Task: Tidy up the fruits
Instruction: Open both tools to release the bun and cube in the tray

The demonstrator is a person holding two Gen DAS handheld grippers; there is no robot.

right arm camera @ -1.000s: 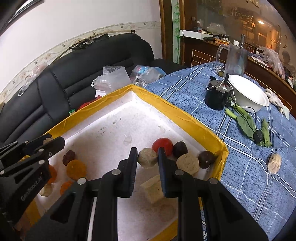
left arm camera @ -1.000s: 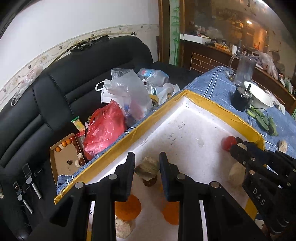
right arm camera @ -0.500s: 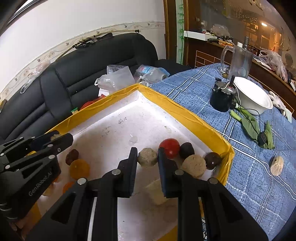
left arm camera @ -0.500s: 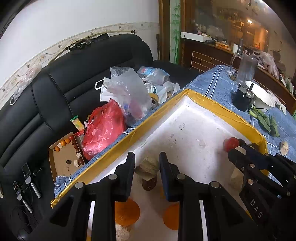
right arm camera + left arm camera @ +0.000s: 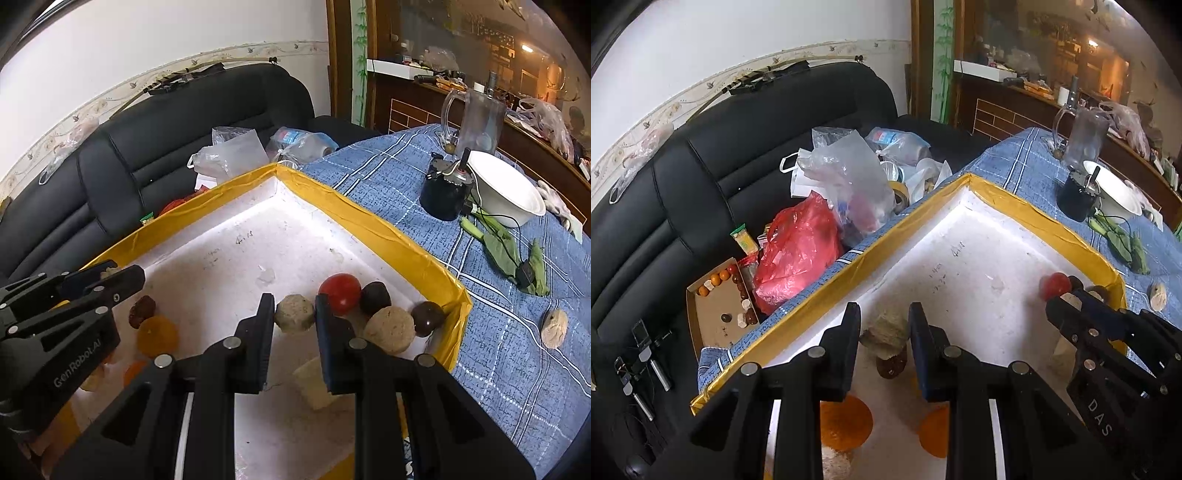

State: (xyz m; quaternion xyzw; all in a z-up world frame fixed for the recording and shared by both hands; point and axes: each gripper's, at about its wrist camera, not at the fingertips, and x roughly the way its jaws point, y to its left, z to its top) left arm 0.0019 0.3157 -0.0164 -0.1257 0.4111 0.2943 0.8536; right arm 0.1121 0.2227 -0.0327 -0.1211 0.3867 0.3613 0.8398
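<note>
A white foam tray (image 5: pixel 960 258) (image 5: pixel 236 258) with yellow-taped rim lies on the blue checked cloth. My left gripper (image 5: pixel 884 328) is shut on a beige lumpy fruit (image 5: pixel 886 330), held above a dark brown fruit (image 5: pixel 891 365) and orange fruits (image 5: pixel 846 421). My right gripper (image 5: pixel 294 314) is shut on a round beige speckled fruit (image 5: pixel 294 314). Beside it in the tray's right corner lie a red tomato (image 5: pixel 340 293), two dark fruits (image 5: pixel 375 297), a tan round fruit (image 5: pixel 389 328) and a pale block (image 5: pixel 312 380). The left gripper (image 5: pixel 110 273) shows at the tray's left edge, over a brown fruit (image 5: pixel 142 306) and an orange one (image 5: pixel 157 334).
A black sofa (image 5: pixel 701 192) behind the tray holds plastic bags (image 5: pixel 798 251) and a cardboard box of small fruits (image 5: pixel 720 306). On the cloth stand a white bowl (image 5: pixel 502 192), a black pot (image 5: pixel 445 195), a clear jug (image 5: pixel 476 125), green leaves (image 5: pixel 502 247) and a beige piece (image 5: pixel 554 326).
Both grippers have pulled back and risen slightly with their fruits still held; the tray looks a little further away in both views.
</note>
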